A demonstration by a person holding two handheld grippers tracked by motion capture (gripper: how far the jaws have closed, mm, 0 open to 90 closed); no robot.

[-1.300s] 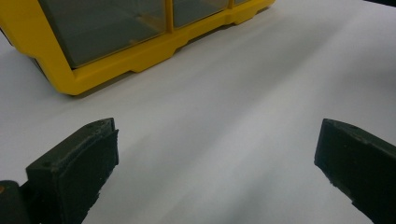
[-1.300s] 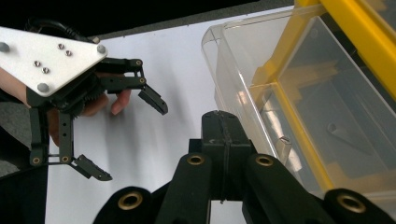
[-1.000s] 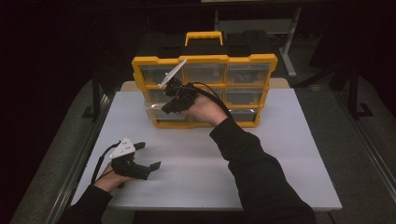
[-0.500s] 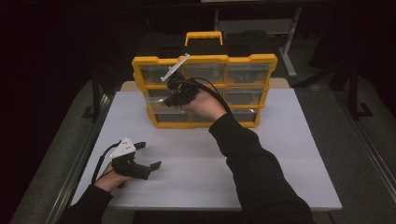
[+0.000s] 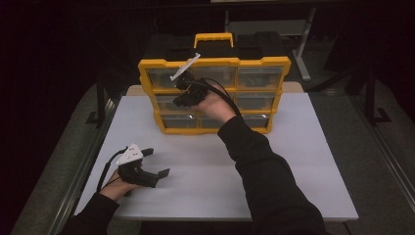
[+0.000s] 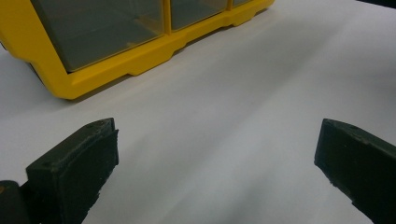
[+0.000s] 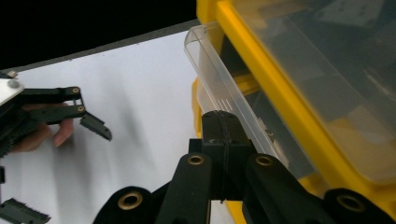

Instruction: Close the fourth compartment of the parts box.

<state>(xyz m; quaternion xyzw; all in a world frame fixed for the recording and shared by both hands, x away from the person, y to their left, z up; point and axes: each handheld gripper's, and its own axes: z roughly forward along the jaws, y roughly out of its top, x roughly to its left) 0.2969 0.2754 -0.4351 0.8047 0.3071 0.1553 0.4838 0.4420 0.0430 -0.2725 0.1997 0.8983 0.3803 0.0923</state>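
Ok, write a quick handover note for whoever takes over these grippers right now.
Right gripper: shut on the front lip of a clear drawer in the left column of the yellow organizer, which stands at the far side of the white table.
Left gripper: open, holding nothing, resting on the table near the left front edge.
Done: drawer gripped and drawn out a little from the frame.
Left: probably pull it fully open; what it holds cannot be seen.

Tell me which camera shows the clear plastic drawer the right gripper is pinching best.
The right gripper view: the clear plastic drawer juts from the yellow organizer, its rim in the right gripper. The high view hides it behind the hand; the left gripper view shows closed drawers.
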